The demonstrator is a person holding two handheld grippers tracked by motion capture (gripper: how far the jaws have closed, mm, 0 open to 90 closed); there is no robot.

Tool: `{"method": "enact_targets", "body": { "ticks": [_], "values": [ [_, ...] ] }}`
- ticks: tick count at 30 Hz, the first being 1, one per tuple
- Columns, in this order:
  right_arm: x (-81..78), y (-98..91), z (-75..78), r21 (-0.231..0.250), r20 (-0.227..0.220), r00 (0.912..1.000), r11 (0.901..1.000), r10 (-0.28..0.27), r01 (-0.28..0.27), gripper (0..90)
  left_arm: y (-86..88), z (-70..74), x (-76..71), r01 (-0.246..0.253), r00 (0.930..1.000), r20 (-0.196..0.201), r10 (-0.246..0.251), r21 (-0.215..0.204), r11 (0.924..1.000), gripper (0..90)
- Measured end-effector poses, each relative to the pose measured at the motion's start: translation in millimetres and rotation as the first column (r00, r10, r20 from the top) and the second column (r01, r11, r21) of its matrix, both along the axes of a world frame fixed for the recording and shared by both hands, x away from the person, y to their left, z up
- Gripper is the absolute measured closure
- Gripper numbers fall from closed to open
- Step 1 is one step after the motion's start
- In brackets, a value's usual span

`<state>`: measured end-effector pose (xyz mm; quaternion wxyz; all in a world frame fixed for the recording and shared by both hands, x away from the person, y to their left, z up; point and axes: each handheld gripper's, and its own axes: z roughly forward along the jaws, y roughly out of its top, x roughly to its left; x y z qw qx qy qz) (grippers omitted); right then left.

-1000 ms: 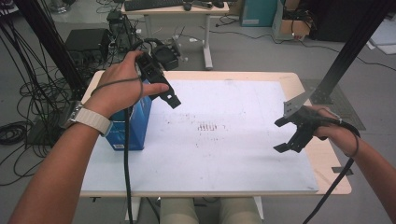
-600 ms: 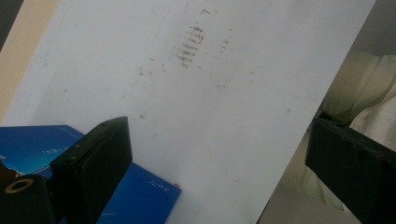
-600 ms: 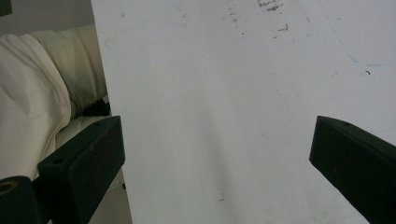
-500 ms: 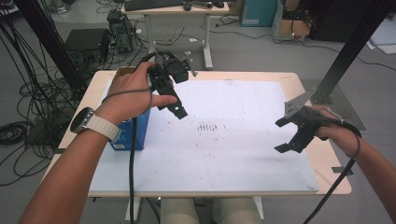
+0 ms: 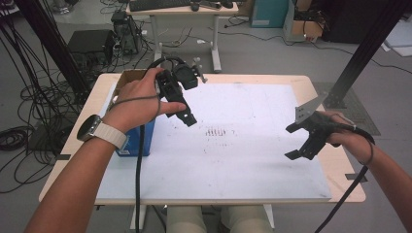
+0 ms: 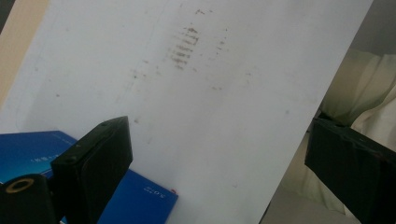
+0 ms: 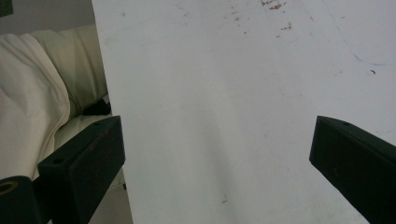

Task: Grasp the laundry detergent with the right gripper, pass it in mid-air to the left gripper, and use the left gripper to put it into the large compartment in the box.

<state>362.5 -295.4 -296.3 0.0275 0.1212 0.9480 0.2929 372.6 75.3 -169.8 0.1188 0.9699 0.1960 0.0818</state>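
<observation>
While the person is holding both tools in the air, nothing looks started: the left gripper [image 5: 187, 118], jaws wide and empty, is hovering beside the blue box [image 5: 138, 141] at the white board's [image 5: 243, 165] left edge. The right gripper [image 5: 299, 143] is waiting wide too. The left gripper view is catching the box's printed top [image 6: 144, 198].

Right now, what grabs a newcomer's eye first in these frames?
Probably the left gripper, held open in the air over the white board beside the blue box at the board's left edge. Next, the right gripper, also open and empty, hovering near the board's right edge. Between them, a patch of brownish smudge marks stands out on the otherwise bare white surface.
</observation>
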Motion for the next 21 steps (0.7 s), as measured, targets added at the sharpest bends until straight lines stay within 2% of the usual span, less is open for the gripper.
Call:
{"method": "enact_targets", "body": {
  "ticks": [21],
  "values": [
    [0.2, 0.3, 1.0, 0.002, 0.003, 1.0, 1.0, 0.0, 0.0, 3.3, 2.0, 0.3, -0.4, -0.01, 0.9999, 0.009, 0.01, -0.006, 0.9999, 7.9]
  ]
}}
